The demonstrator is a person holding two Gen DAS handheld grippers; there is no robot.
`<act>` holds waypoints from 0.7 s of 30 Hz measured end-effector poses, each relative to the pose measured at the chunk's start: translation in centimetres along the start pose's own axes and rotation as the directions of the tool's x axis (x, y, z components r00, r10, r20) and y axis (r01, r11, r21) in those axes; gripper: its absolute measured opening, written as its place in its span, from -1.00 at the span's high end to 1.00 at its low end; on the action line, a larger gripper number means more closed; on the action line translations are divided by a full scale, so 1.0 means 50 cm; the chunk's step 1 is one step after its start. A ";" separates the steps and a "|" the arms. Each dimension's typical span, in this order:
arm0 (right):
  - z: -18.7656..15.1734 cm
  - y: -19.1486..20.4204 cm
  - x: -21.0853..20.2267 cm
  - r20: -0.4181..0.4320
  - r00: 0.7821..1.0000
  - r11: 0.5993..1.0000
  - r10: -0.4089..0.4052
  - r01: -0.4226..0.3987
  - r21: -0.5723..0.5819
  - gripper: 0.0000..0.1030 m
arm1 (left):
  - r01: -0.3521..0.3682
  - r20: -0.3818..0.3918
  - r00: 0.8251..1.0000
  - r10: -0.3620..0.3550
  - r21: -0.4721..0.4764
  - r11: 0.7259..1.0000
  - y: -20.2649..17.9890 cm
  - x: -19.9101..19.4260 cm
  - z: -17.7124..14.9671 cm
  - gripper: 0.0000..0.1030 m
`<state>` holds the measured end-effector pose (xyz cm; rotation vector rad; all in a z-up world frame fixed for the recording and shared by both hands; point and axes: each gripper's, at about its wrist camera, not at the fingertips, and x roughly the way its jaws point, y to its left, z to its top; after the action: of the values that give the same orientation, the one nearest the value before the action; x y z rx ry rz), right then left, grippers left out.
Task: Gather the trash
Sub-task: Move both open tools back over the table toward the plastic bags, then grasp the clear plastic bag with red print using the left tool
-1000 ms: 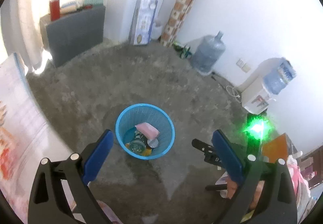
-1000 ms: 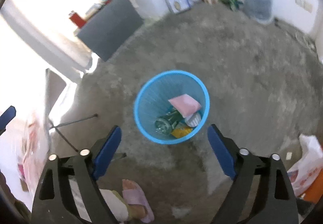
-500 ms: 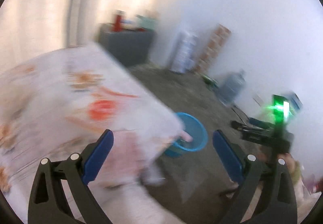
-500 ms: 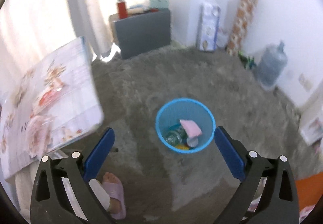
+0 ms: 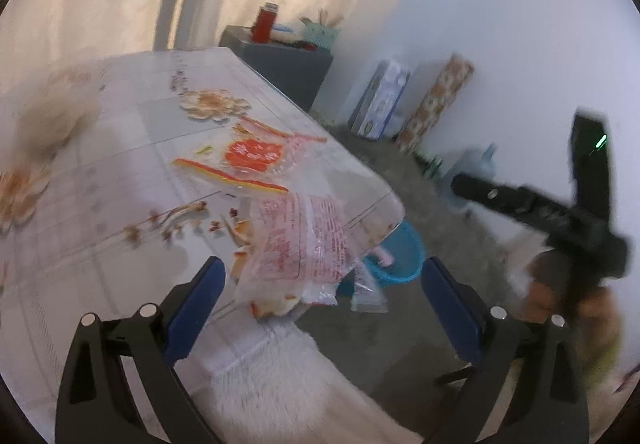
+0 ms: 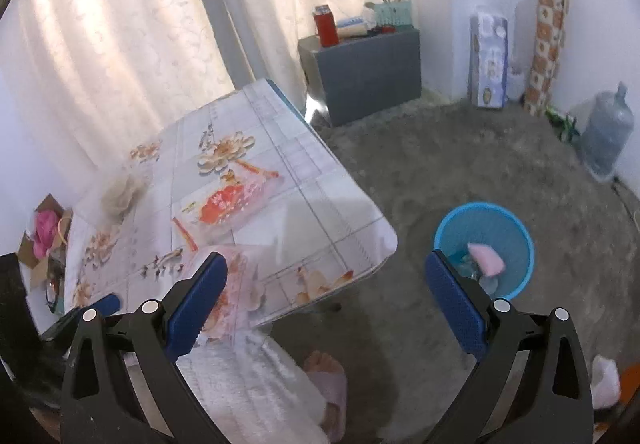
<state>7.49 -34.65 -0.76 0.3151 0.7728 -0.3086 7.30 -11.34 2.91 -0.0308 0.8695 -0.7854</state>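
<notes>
Grey rough floor (image 6: 460, 172), pale curtains behind, and a table (image 6: 320, 204) with a floral-print glossy cover as the landmark. Clear plastic wrapper with red print (image 5: 296, 244) lies crumpled at the table's near corner, partly hanging over the edge. It sits between and just ahead of the fingers of the left hand-held gripper (image 5: 322, 296), not touching either blue pad; jaws spread wide, nothing held. A second clear wrapper with a red-orange panel (image 6: 228, 200) lies flat mid-table, further in from that corner.

Round blue plastic mesh bin (image 6: 486, 244) stands on the floor just off the table's corner, holding a pink packet (image 6: 486, 258) and other trash I can't make out. In the left view the bin (image 5: 400, 256) is half hidden behind the table corner and the wrapper.

Right hand-held gripper (image 6: 326, 300) hangs above the table's near edge, pitched down, jaws wide, empty; its right finger overlaps the bin's rim in view. From the left view the right hand-held gripper's black body (image 5: 540, 204) shows off beyond the table's corner, blurred.

Grey cabinet (image 6: 364, 80) against the curtains past the table's far end, red flask (image 6: 326, 26) on top.
</notes>
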 end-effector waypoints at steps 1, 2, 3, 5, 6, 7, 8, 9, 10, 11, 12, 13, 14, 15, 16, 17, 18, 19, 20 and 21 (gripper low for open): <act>-0.006 -0.001 0.005 -0.011 1.000 1.000 -0.008 0.008 0.002 -0.84 | -0.032 -0.016 0.999 0.033 0.024 0.999 -0.007 0.023 0.002 -0.87; -0.009 0.008 0.001 -0.021 1.000 1.000 -0.010 0.010 0.004 -0.84 | -0.065 -0.034 0.997 0.067 0.043 0.997 -0.012 0.046 0.004 -0.86; -0.011 0.010 0.002 -0.035 0.999 1.000 -0.009 0.009 0.009 -0.84 | -0.095 -0.055 0.994 0.098 0.059 0.994 -0.015 0.069 0.008 -0.81; -0.018 0.000 0.005 -0.061 0.998 1.000 -0.004 0.005 0.022 -0.84 | -0.131 -0.088 0.987 0.137 0.074 0.989 -0.014 0.105 0.012 -0.66; -0.022 -0.003 0.003 -0.069 0.998 1.000 -0.006 0.008 0.029 -0.84 | -0.144 -0.099 0.984 0.150 0.072 0.987 -0.011 0.119 0.013 -0.55; -0.023 -0.013 0.004 -0.077 0.997 0.999 -0.010 0.013 0.041 -0.84 | -0.162 -0.110 0.979 0.169 0.070 0.984 -0.004 0.132 0.015 -0.45; -0.028 -0.016 0.002 -0.081 0.997 0.999 -0.011 0.015 0.050 -0.84 | -0.175 -0.119 0.976 0.182 0.065 0.982 0.000 0.139 0.015 -0.29; -0.030 -0.022 0.003 -0.085 0.996 0.998 -0.011 0.016 0.061 -0.84 | -0.185 -0.129 0.973 0.191 0.058 0.981 0.008 0.145 0.015 -0.21; -0.030 -0.030 0.003 -0.092 0.996 0.997 -0.007 0.014 0.076 -0.84 | -0.189 -0.133 0.972 0.194 0.051 0.981 0.013 0.145 0.013 -0.15; -0.030 -0.035 0.004 -0.094 0.996 0.996 -0.002 0.010 0.085 -0.84 | -0.189 -0.132 0.972 0.194 0.047 0.981 0.016 0.141 0.011 0.01; -0.030 -0.039 0.006 -0.095 0.996 0.996 0.001 0.008 0.090 -0.84 | -0.187 -0.137 0.972 0.191 0.046 0.981 0.020 0.139 0.010 0.04; -0.030 -0.042 0.008 -0.097 0.995 0.996 0.001 0.008 0.093 -0.84 | -0.183 -0.144 0.972 0.187 0.042 0.982 0.026 0.133 0.006 0.08; -0.030 -0.040 0.012 -0.100 0.995 0.996 0.000 0.009 0.094 -0.84 | -0.182 -0.146 0.972 0.186 0.039 0.983 0.031 0.136 0.006 0.11; -0.030 -0.039 0.015 -0.104 0.995 0.996 0.003 0.007 0.094 -0.84 | -0.181 -0.146 0.972 0.185 0.038 0.983 0.035 0.129 0.005 0.15; -0.028 -0.036 0.018 -0.108 0.994 0.996 0.008 0.002 0.094 -0.84 | -0.183 -0.145 0.972 0.187 0.038 0.982 0.043 0.119 0.000 0.16; -0.027 -0.035 0.019 -0.110 0.994 0.996 0.013 -0.003 0.093 -0.84 | -0.185 -0.145 0.971 0.187 0.032 0.982 0.048 0.112 -0.002 0.19; -0.026 -0.032 0.021 -0.111 0.994 0.996 0.018 -0.008 0.090 -0.84 | -0.185 -0.146 0.972 0.186 0.020 0.983 0.058 0.100 -0.007 0.21; -0.025 -0.025 0.022 -0.111 0.994 0.997 0.022 -0.013 0.081 -0.84 | -0.188 -0.146 0.971 0.188 0.012 0.982 0.063 0.086 -0.013 0.21; -0.025 -0.021 0.021 -0.112 0.993 0.997 0.024 -0.016 0.072 -0.84 | -0.196 -0.145 0.970 0.194 0.003 0.981 0.072 0.074 -0.019 0.22; -0.025 -0.016 0.023 -0.113 0.993 0.998 0.024 -0.018 0.062 -0.84 | -0.214 -0.143 0.967 0.210 -0.012 0.977 0.088 0.058 -0.027 0.22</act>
<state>7.18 -35.11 -2.55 0.4008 0.8729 -0.2967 10.14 -9.59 -1.36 0.0938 0.9998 -0.5800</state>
